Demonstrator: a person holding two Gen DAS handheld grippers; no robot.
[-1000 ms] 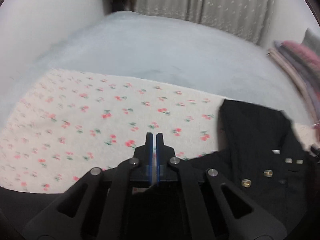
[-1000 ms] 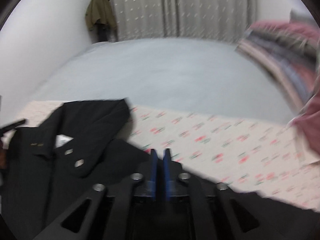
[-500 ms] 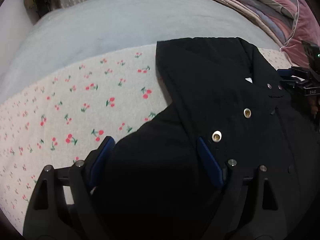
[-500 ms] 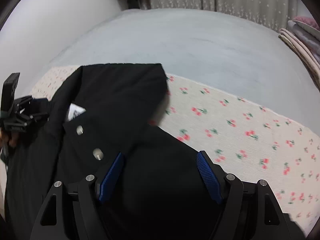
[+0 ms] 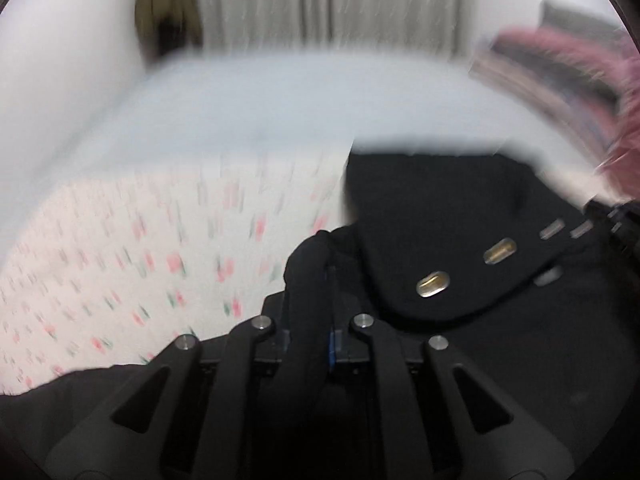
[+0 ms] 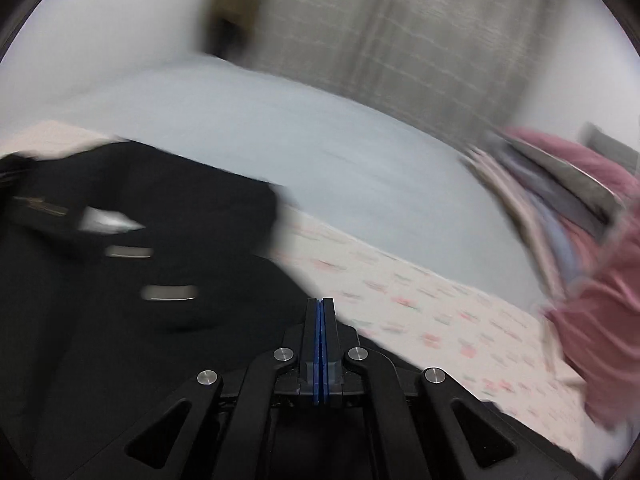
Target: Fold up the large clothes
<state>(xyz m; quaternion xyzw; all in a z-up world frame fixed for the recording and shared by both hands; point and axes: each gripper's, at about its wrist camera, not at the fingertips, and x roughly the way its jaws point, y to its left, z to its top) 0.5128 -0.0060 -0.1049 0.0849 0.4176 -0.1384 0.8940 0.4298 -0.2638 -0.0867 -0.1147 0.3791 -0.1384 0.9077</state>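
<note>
A: Half a second before, both grippers stood wide apart over the black coat; by this moment both had closed. What did the left wrist view give you?

B: The left gripper (image 5: 320, 276) was clamped on a bunched fold of the black coat (image 5: 460, 216), the cloth draped over its fingers so that only a sliver of blue pad showed. Two brass buttons (image 5: 433, 283) ran along a lapel just right of it, clearer there than anywhere else.

A: And the right wrist view?

B: The right gripper (image 6: 320, 312) had its blue pads pressed together at the coat's edge (image 6: 140, 240). Black cloth lay under and around it, but I could not tell whether any was caught between the pads. The buttons were only grey streaks there, and the whole view was smeared.

A: Where did the coat lie?

B: On the cherry-print sheet (image 5: 160, 248) spread over the pale blue bed (image 5: 280, 112), to the right in the left view and to the left in the right one.

A: Surroundings?

B: Folded pink and grey bedding (image 6: 580, 200) stacked at the right, grey curtains (image 5: 328, 0) behind the bed, and an olive garment (image 5: 168, 4) hanging by the wall. The gripper bodies hid the near part of the coat in both views.
</note>
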